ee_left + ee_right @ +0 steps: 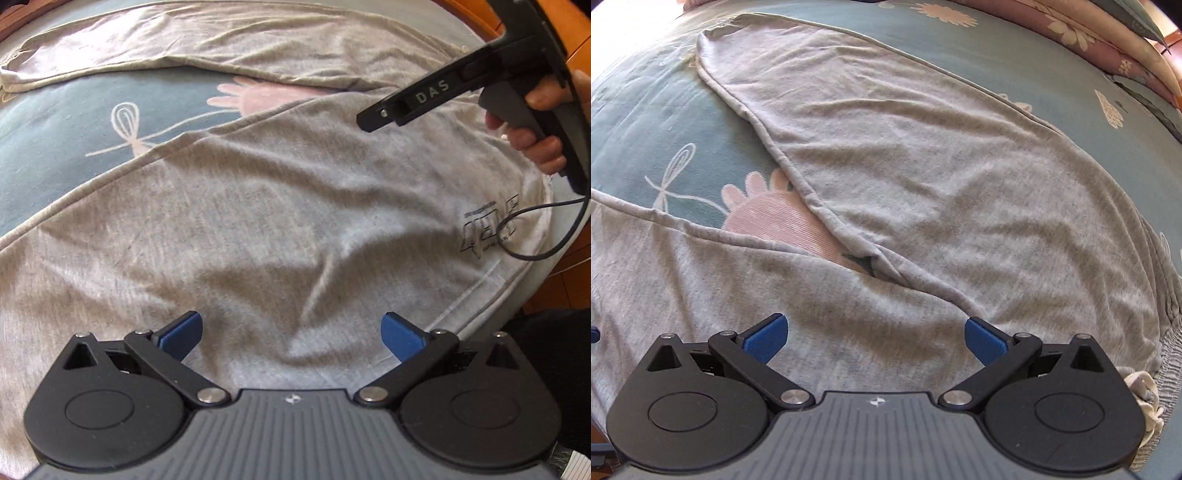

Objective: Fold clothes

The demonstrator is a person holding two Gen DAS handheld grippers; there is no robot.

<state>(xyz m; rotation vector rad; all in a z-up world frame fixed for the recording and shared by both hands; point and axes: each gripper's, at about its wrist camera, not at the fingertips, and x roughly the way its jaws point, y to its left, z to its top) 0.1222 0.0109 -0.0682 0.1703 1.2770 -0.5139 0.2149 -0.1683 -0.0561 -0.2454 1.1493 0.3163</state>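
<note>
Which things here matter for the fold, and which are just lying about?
For the job:
- grey trousers, spread flat, legs apart
- left gripper, jaws open, empty
- right gripper, jaws open, empty

Just there:
- patterned blue bedsheet underneath
- flowered bedding at the far edge
- black cable

Small print on the grey trousers [487, 229] too blurred to read; waistband [1167, 343] cut off at right edge; bed cover [665, 122] partly hidden beneath.
</note>
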